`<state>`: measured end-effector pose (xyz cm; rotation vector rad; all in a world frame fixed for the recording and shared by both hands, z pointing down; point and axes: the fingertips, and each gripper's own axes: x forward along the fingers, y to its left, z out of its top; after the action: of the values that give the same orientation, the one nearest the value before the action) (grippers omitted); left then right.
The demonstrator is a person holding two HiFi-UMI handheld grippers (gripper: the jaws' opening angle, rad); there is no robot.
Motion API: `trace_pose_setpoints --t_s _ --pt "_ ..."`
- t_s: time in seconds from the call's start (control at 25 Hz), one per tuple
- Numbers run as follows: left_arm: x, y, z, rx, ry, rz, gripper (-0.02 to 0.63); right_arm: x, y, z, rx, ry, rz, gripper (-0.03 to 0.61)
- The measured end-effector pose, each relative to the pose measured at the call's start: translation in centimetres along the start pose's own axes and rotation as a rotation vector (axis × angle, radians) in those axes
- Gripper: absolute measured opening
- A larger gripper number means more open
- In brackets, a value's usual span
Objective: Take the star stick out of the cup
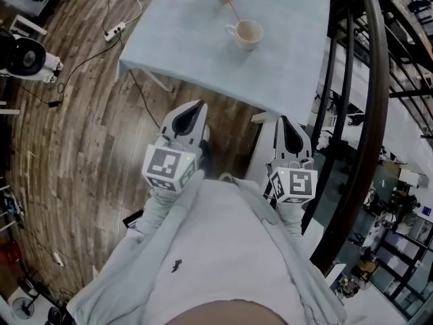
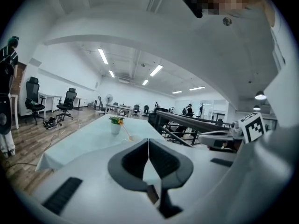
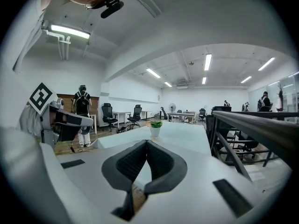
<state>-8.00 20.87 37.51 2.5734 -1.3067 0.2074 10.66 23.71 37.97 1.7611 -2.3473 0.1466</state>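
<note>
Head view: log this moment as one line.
stage: not started | left gripper: shut, empty | right gripper: shut, empty | stick: in cup on table

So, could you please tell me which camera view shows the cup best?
The head view: the cup stands in plain sight on the table, its stick leaning out. The left gripper view gives only a faint speck near the plant pot; the right gripper view shows no cup.
</note>
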Motion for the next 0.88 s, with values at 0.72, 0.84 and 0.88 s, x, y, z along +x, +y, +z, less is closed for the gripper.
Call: trace_pose_setpoints --t_s 0.72,0.84,0.88 --pt "8.2 12.4 3.0 0.013 0.054 -0.098 0.021 13.1 1.1 1.7 -0.007 0.086 -0.109 0.015" --pt "9.3 12.2 2.6 0.005 0.069 -0.118 0.021 13.3 0.3 1.4 0.003 0.104 -0.129 0.015" --pt "9.8 12.1 2.5 0.003 0.073 -0.124 0.021 13.5 -0.1 1.3 0.006 0.108 -0.134 0.015"
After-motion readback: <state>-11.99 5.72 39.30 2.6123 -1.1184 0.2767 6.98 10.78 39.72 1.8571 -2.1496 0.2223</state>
